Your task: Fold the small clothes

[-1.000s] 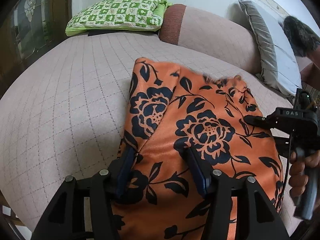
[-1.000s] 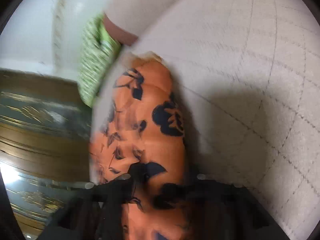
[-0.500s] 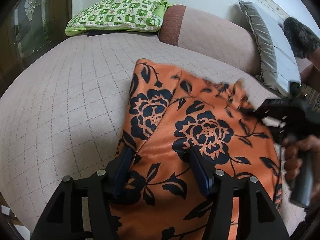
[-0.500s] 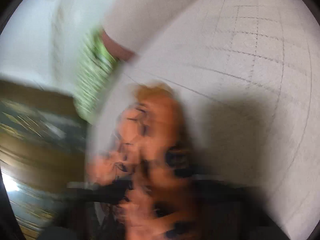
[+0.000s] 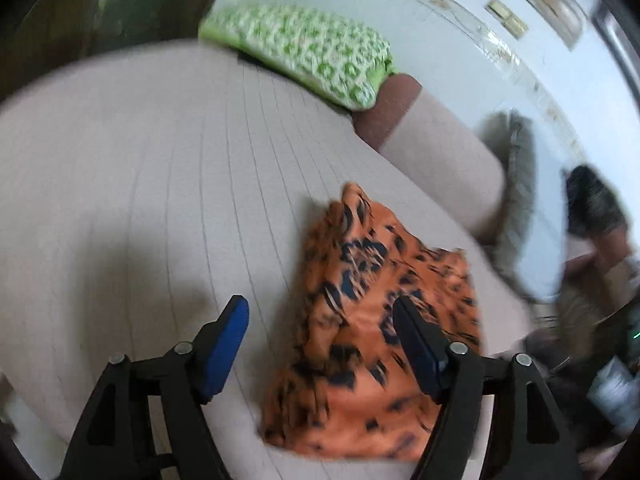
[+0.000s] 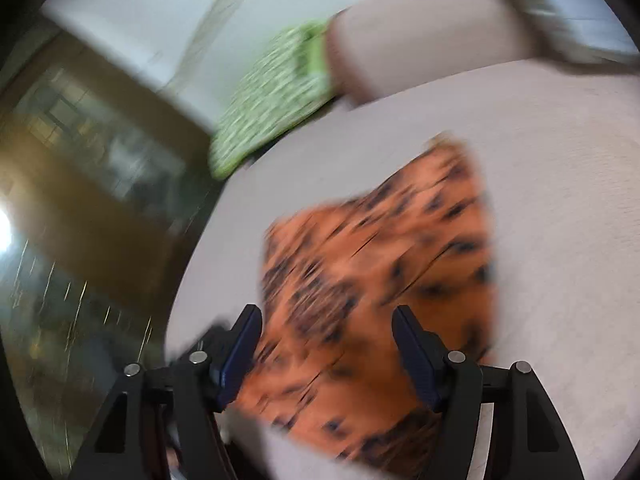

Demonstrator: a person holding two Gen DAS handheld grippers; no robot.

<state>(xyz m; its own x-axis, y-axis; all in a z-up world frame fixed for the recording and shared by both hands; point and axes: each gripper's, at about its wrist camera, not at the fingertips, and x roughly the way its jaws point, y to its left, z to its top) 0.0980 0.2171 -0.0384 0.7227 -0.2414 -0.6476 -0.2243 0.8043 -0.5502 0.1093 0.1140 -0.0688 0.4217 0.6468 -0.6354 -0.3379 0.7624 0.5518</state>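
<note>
Left wrist view shows the orange flowered garment (image 5: 376,320) lying in a compact, roughly squared bundle on the quilted bed (image 5: 140,168), with the left gripper (image 5: 320,344) above its near edge. Its jaws are opening and stand well apart; the left pad hangs over bare bed and the right pad over the cloth, neither pressing on it. Right wrist view, heavily blurred, shows the same garment (image 6: 384,280) spread below the right gripper (image 6: 328,348), whose jaws are also opening, with cloth visible between them but no pad pinching it. So both grippers appear to have let go, and the garment rests on the bed alone, near the long bolster (image 5: 436,152) and well apart from the green patterned pillow (image 5: 304,52).

Judging by its layered, doubled shape, at least one fold looks done. The top edge is still a little rumpled and the outline uneven, so a further fold or some smoothing may remain. Whether more clothes wait to be folded cannot be told; none shows in either view.
</note>
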